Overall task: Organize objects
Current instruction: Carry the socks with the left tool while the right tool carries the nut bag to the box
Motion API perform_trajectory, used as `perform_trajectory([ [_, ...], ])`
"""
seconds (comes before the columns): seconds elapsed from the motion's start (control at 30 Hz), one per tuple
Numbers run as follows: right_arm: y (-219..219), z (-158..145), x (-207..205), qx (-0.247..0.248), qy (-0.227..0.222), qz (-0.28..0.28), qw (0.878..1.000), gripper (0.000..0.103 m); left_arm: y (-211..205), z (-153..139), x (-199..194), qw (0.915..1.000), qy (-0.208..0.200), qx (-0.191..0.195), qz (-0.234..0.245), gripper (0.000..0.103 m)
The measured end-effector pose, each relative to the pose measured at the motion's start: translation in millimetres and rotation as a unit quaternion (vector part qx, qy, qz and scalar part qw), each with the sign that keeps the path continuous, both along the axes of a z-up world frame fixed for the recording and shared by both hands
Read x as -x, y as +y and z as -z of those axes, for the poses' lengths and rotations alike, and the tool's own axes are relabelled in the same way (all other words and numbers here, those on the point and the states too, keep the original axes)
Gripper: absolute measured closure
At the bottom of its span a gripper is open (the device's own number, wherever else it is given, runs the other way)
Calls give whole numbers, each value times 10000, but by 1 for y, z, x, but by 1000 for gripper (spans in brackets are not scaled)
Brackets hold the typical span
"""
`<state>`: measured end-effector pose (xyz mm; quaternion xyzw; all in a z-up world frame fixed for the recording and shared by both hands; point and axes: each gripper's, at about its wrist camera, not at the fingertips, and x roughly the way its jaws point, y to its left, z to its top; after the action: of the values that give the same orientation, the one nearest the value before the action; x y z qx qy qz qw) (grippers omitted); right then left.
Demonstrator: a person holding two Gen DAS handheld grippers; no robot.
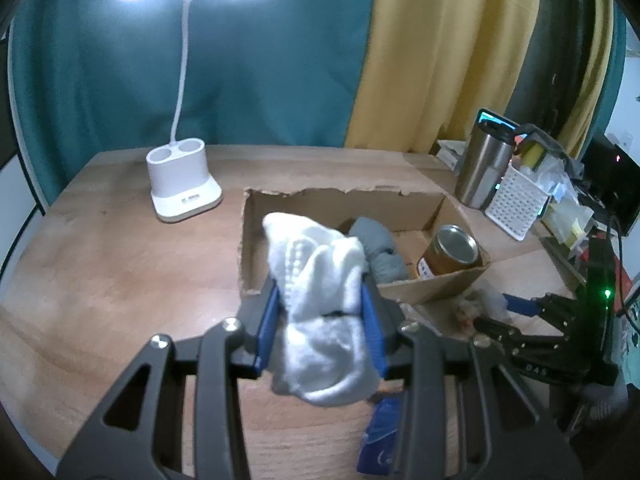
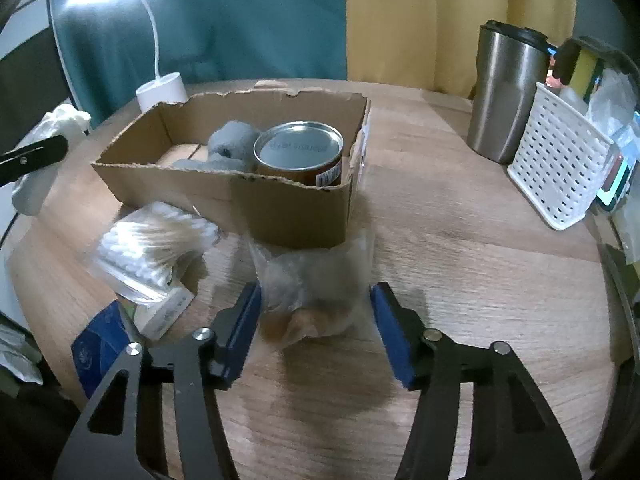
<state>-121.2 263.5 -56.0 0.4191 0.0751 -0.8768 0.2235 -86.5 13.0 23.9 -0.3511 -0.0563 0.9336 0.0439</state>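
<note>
My left gripper is shut on a white sock, which it holds just above the near left corner of an open cardboard box. Inside the box lie a grey cloth bundle and a tin can with an orange label. In the right wrist view, my right gripper stands open on the table in front of the box. A crumpled clear bag with something brownish inside lies between its blue pads, which reach its sides without squeezing it.
A pack of cotton swabs lies on a small carton beside a blue packet, left of the bag. A white lamp base stands at the back left. A steel tumbler and a white perforated basket stand at the right.
</note>
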Motion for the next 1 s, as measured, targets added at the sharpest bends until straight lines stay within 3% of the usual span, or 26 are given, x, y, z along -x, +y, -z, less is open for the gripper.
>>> perform_trajectory([
  [0.23, 2, -13, -8, 121, 80, 32, 9999, 51, -1, -5, 3, 10000, 72, -13, 61, 64],
  [0.5, 3, -49, -18, 356, 364, 36, 9987, 50, -4, -10, 5, 9998, 155, -74, 135, 64],
  [1.0, -15, -80, 1, 462, 570, -30, 9973, 50, -10, -19, 28, 9991, 277, -183, 267, 64],
])
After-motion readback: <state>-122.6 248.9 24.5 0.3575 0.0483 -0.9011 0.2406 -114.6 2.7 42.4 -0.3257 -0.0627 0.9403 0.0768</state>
